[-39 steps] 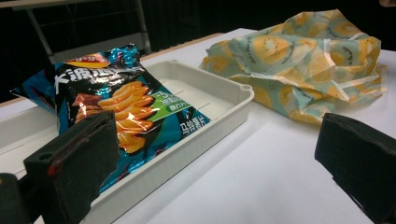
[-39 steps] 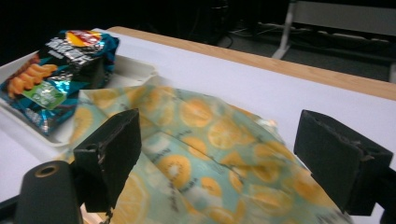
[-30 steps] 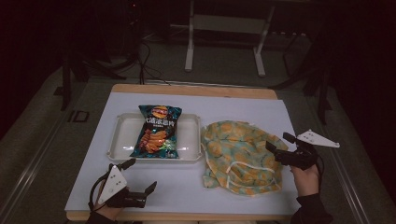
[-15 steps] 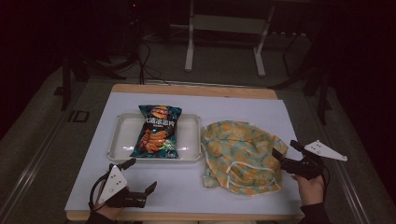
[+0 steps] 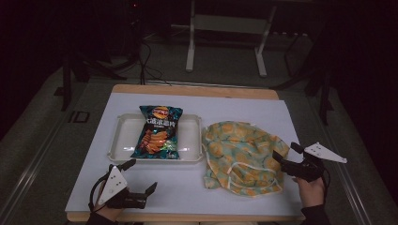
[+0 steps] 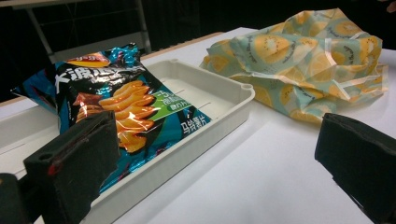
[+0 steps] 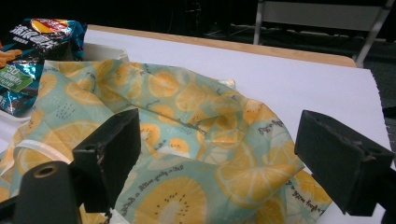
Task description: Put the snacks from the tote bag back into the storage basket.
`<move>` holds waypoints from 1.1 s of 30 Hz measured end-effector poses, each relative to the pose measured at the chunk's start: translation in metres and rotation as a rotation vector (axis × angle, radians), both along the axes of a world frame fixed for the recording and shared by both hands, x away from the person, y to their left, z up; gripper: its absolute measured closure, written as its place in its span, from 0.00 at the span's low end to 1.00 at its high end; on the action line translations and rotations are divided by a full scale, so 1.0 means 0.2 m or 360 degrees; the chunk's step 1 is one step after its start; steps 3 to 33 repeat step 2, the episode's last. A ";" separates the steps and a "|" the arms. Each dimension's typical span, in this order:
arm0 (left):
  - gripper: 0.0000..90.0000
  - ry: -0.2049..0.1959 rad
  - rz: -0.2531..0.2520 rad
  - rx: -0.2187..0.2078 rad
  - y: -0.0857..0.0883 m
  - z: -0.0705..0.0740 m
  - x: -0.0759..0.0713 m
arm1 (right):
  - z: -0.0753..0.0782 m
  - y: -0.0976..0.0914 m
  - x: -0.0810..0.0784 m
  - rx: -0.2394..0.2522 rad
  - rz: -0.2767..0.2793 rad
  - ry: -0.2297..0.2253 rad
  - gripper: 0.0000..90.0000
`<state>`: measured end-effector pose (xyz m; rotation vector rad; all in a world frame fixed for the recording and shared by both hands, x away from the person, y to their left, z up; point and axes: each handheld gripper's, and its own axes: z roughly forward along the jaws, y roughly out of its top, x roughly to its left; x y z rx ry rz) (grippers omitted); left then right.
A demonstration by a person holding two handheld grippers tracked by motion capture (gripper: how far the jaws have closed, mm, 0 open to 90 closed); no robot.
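A blue bag of chips (image 5: 157, 132) lies in a shallow white tray (image 5: 123, 140) at the middle left of the white table. To its right is a crumpled cloth bag (image 5: 241, 157) with an orange-slice print and a pale drawstring. My right gripper (image 5: 286, 152) is open at the cloth bag's right edge, its jaws spread on either side of the fabric (image 7: 187, 116) without closing on it. My left gripper (image 5: 140, 176) stands open on the table in front of the tray, empty. Past its jaws I see the chips (image 6: 116, 107), the tray (image 6: 233, 100) and the cloth bag (image 6: 308, 56).
The white table top (image 5: 234, 110) has a wooden far edge (image 5: 197, 90). Beyond it are a dark floor with cables and a metal stand (image 5: 225, 42). The chips bag (image 7: 32, 42) shows past the cloth at the far left of the right gripper view.
My right gripper has drawn back a little toward the near edge of the table, still open at the cloth bag's right side. The left gripper has not moved.
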<state>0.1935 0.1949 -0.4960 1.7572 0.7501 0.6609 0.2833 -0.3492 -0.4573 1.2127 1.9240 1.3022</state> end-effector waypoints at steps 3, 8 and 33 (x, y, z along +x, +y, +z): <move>0.00 -0.0001 0.0000 0.0001 0.00 0.00 0.00 | 0.00 0.00 0.00 0.0002 0.0003 0.0003 0.16; 0.00 -0.0001 0.0000 0.0001 0.00 0.00 0.00 | 0.00 0.00 0.00 0.0002 0.0003 0.0003 0.16; 0.00 -0.0001 0.0000 0.0001 0.00 0.00 0.00 | 0.00 0.00 0.00 0.0002 0.0003 0.0003 0.16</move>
